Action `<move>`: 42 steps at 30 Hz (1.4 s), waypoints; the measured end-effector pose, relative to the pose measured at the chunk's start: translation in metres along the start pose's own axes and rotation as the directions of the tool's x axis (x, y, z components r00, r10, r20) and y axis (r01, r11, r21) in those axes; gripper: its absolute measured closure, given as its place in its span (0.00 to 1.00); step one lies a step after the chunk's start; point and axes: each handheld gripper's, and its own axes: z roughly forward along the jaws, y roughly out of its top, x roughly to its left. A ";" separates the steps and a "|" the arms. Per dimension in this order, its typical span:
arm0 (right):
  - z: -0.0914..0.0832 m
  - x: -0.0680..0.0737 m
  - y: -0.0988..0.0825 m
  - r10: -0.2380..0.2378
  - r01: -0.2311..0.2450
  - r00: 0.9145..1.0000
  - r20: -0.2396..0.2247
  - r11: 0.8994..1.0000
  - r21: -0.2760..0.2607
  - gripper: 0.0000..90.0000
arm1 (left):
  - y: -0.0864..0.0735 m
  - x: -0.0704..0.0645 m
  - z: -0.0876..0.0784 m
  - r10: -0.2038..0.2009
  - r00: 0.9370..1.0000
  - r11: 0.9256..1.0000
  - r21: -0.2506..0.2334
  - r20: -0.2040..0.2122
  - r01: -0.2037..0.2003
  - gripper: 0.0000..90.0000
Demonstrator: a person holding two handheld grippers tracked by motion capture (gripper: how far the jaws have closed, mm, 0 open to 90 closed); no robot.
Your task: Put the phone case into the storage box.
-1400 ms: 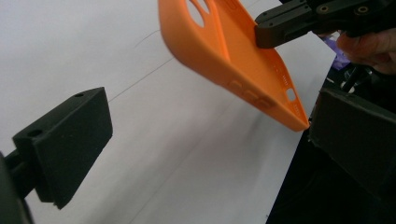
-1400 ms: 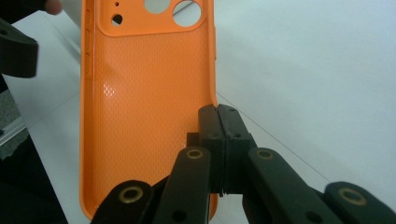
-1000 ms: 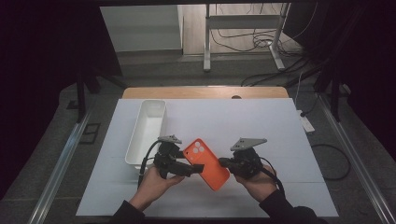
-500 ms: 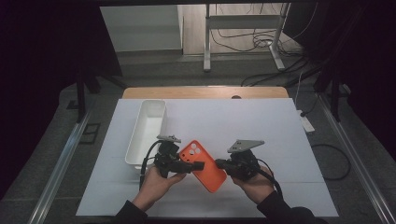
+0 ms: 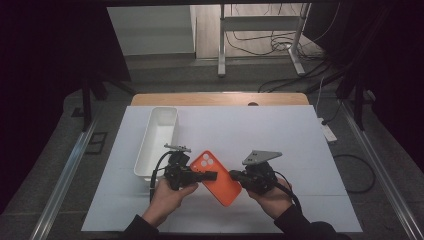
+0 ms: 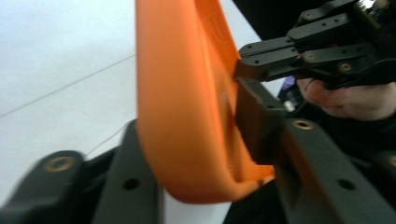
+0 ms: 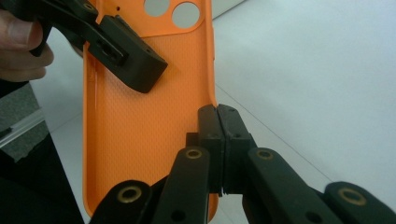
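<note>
Held clear above the white counter (image 5: 300, 150), between the two hands: a flat orange silicone phone case (image 5: 218, 177) with round camera holes at its far-left end. Long axis slanted in the high view, from up-left near the left claw (image 5: 209, 175) to down-right towards the person. Right claw (image 5: 235, 175) clamped tight on one long rim of the case, pads meeting over the thin edge in the right gripper view (image 7: 217, 135). Left claw at the opposite long rim near the camera end, jaws just been closing with the case between them, straddling its width; in the left gripper view one pad (image 6: 254, 119) seemingly against the inner face, firm contact not certain. Both hands about equally near. Long white plastic bin (image 5: 157, 140) on the counter just beyond the left hand.
</note>
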 end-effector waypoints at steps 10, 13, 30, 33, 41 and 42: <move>0.002 0.001 0.000 -0.028 0.028 1.000 0.010 1.000 -0.011 0.97 | -0.003 0.005 -0.001 -0.098 0.994 0.995 -0.028 0.056 0.100 0.93; 0.004 0.001 -0.001 -0.033 0.033 0.999 0.009 0.999 -0.009 0.96 | -0.003 0.004 -0.001 -0.094 0.994 0.995 -0.032 0.047 0.096 0.93; 0.003 -0.009 0.000 0.044 -0.043 0.999 0.002 0.999 -0.009 0.17 | -0.002 0.007 -0.008 -0.028 1.000 0.999 -0.017 -0.011 0.028 0.93; 0.005 -0.010 -0.001 0.035 -0.035 0.999 -0.013 0.999 -0.003 0.07 | -0.002 0.008 -0.009 -0.022 1.000 1.000 -0.021 -0.017 0.022 0.93; 0.007 -0.013 -0.007 -0.009 0.008 0.999 -0.042 0.999 -0.031 0.00 | -0.001 0.007 -0.015 0.010 1.000 1.000 -0.014 -0.024 -0.010 0.93; 0.008 -0.014 -0.008 -0.010 0.009 0.999 -0.043 1.000 -0.029 0.00 | -0.001 0.007 -0.015 0.015 1.000 1.000 -0.011 -0.026 -0.016 0.93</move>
